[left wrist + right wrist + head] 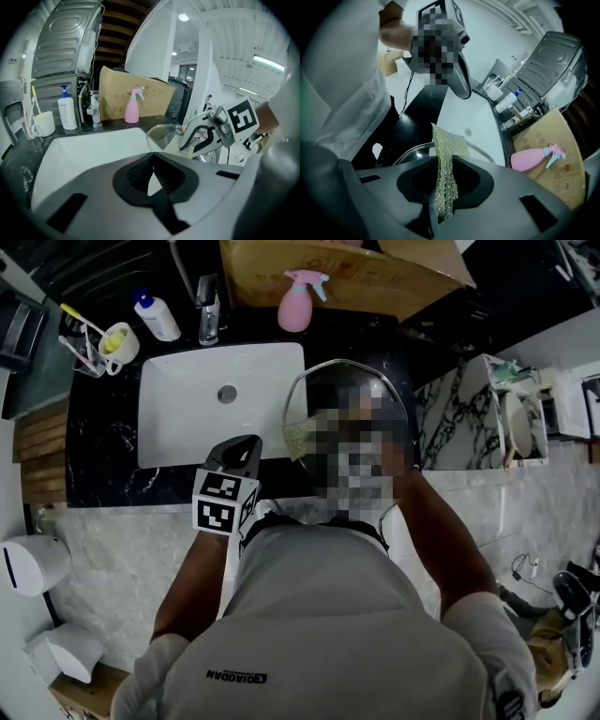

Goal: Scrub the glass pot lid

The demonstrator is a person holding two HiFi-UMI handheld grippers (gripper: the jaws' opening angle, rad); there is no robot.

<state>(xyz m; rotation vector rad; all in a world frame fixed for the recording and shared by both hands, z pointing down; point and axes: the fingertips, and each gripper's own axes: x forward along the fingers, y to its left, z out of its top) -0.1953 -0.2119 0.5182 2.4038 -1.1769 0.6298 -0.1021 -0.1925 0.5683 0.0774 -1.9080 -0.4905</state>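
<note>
Glass pot lid [319, 388]: over the right rim of the sink [187, 418], just beyond the right gripper [445, 164], whose jaws are clamped on a scouring cloth [446, 150] that reaches the lid's rim.
Left gripper [152, 171]: jaws closed, empty, near the sink's front edge.
Surface [103, 460]: black marble.
Back edge: tap [208, 310], soap bottle [155, 315], pink spray bottle [298, 301], cardboard box [375, 277].

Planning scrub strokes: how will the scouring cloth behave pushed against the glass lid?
Probably floppy: the scouring cloth folds flat in the jaws of the right gripper. Likely light, as that narrow pinch carries it. Its coarse weave should grip, not slide.
</note>
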